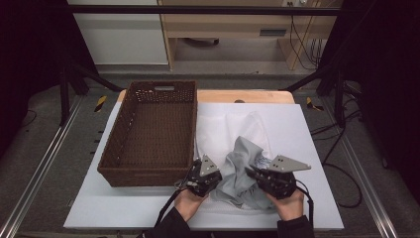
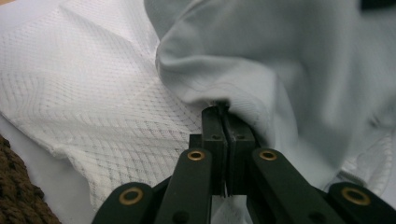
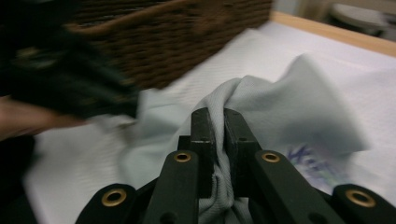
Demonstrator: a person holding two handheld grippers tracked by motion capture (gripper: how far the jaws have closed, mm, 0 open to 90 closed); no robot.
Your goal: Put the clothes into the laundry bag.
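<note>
A: Where do we see the grey garment [image 1: 242, 171]?

B: In the high view it lies crumpled in the lower middle of the frame, on the white mesh cloth [image 1: 225, 130] that covers the white surface [image 1: 317, 148]. A blue print shows on it near the right side.

A: And the left hand-held gripper [image 1: 214, 174]?

B: We find it at the garment's left edge, just right of the wicker basket's near corner. In the left gripper view its jaws are pressed together with a fold of the grey garment [image 2: 280, 70] pinched at their tips, the white mesh cloth [image 2: 84, 93] spread out in the left half of that frame.

A: The right hand-held gripper [image 1: 253, 173]?

B: Lower right of centre in the high view, at the garment's right side. In the right gripper view its jaws are closed narrowly on a ridge of the grey garment [image 3: 261, 102], with cloth running down between them. That picture is blurred.

A: What else do we see?

B: The brown wicker basket [image 1: 111, 156] stands in the left half of the surface in the high view, just beside the garment. In the right gripper view it fills the upper left [image 3: 177, 42].
</note>
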